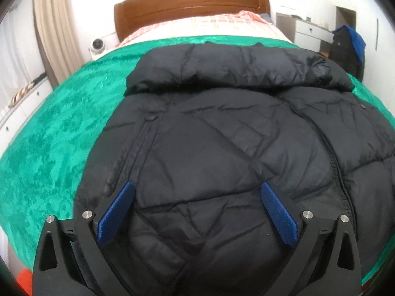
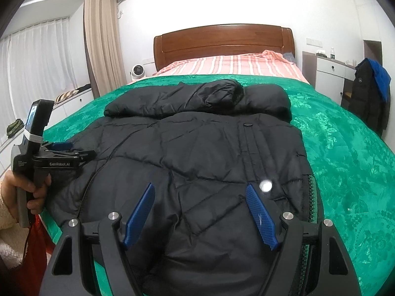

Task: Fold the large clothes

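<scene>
A black quilted puffer jacket (image 1: 209, 143) lies spread front-up on the green blanket (image 1: 56, 133), with its hood (image 1: 222, 71) at the far end and the zipper (image 1: 333, 162) running down the right side. My left gripper (image 1: 197, 185) hovers over the jacket's near left part, its blue pads (image 1: 116, 214) wide apart and nothing between them. The right wrist view shows the same jacket (image 2: 197, 148), and my right gripper (image 2: 200, 186) stands open above its near hem. A hand holds the left gripper (image 2: 81, 150) at the jacket's left edge.
The bed has a wooden headboard (image 2: 222, 42) and a pink striped sheet (image 2: 229, 66) beyond the blanket. A white fan (image 2: 137, 71) and curtains (image 2: 101, 39) stand at the left. At the right are a white cabinet (image 2: 328, 74) and a dark and blue coat (image 2: 370, 91). Green blanket (image 2: 345, 148) lies bare to the jacket's right.
</scene>
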A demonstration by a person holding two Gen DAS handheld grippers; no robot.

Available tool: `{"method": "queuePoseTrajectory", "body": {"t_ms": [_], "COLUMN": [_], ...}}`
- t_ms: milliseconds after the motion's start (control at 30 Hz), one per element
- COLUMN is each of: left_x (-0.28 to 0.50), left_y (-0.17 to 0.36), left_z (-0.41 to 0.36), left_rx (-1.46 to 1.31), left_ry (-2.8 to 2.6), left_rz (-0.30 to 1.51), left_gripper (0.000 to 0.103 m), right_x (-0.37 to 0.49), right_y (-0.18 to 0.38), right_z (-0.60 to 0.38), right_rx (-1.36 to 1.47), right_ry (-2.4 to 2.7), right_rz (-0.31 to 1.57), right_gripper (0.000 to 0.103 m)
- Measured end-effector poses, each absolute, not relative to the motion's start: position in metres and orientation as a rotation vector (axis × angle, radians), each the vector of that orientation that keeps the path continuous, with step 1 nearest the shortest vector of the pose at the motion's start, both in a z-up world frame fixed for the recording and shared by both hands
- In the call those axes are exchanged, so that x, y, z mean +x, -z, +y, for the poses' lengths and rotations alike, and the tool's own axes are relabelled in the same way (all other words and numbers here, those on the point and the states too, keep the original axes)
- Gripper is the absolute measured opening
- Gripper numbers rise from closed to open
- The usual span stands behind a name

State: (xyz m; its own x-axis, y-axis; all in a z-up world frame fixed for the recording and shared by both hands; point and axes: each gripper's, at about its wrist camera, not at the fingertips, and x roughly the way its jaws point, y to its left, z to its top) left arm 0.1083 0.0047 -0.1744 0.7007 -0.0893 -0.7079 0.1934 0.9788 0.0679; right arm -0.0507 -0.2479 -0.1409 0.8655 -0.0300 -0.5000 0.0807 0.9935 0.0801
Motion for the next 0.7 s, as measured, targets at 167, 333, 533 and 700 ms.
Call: {"method": "queuePoseTrajectory", "body": {"t_ms": [167,333,533,700], "left_x": [0.1073,0.1066,0.1073,0.1075], "left_y": [0.1758,0.1764,0.1773,0.1777], "left_z": [0.0041,0.003,0.003,0.003], "left_rx": [0.135,0.14,0.143,0.144], "left_ry": [0.154,0.147,0.144,0.143], "left_rz": [0.777,0.776,0.776,0.775], "left_gripper": [0.103,0.103,0.103,0.103], "right_x": [-0.0502,-0.05,-0.0502,-0.0502], "right_y": [0.1404,0.14,0.1403,0.14], "right_z": [-0.2454,-0.245,-0.2446,-0.2445], "right_rx": [0.088,0.087,0.088,0.087], "right_ry": [0.056,0.056,0.056,0.056], "right_rz": [0.521,0.519,0.518,0.518], "right_gripper": [0.076,0.076,0.076,0.076]}}
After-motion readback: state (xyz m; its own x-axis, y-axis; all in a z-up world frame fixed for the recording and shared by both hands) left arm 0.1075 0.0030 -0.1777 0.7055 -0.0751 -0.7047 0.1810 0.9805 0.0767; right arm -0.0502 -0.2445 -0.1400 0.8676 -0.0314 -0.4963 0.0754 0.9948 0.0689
